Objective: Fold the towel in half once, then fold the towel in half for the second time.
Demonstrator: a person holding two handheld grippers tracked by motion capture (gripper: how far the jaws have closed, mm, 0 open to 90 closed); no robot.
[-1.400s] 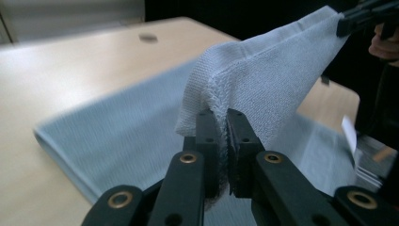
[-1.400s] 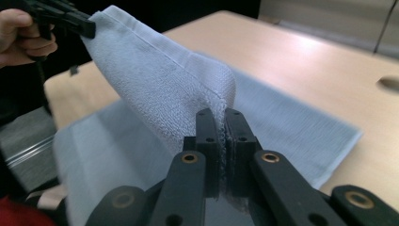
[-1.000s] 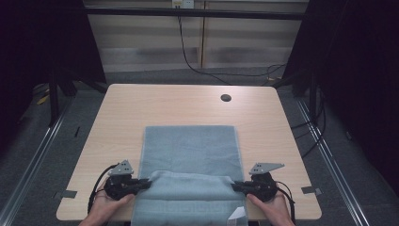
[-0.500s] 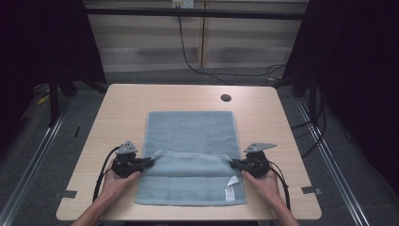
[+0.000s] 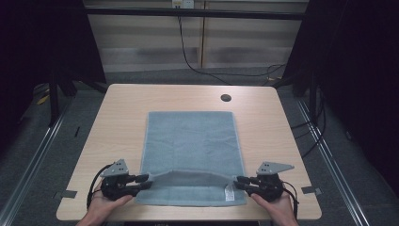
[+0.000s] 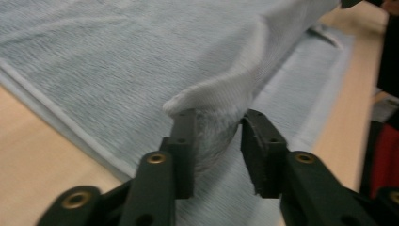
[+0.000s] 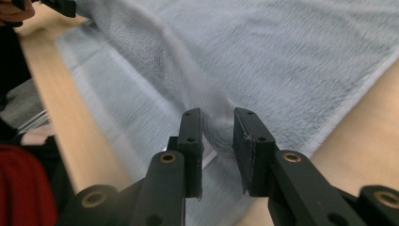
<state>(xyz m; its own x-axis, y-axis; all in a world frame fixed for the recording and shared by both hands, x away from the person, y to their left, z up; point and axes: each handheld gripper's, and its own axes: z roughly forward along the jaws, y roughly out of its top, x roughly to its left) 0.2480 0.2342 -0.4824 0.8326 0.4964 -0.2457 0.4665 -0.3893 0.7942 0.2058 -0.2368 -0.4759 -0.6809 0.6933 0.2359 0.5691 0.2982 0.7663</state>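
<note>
From above, the grey-blue towel (image 5: 190, 150) lay flat on the middle of the wooden table (image 5: 117, 122), its near part folded over, with a raised fold running between the left gripper (image 5: 143, 181) and the right gripper (image 5: 241, 182) at its two near sides. The left gripper view showed a lifted hump of towel (image 6: 221, 94) standing between jaws that had just been opening, the pads seemingly no longer pressing it. The right gripper view showed the same: jaws just parted, a ridge of towel (image 7: 216, 117) loose between them. A small white label (image 5: 229, 192) sat near the right corner, and a dark round hole (image 5: 226, 98) marked the far tabletop. Dark curtains and cables surrounded the table. Both close views were blurred.
</note>
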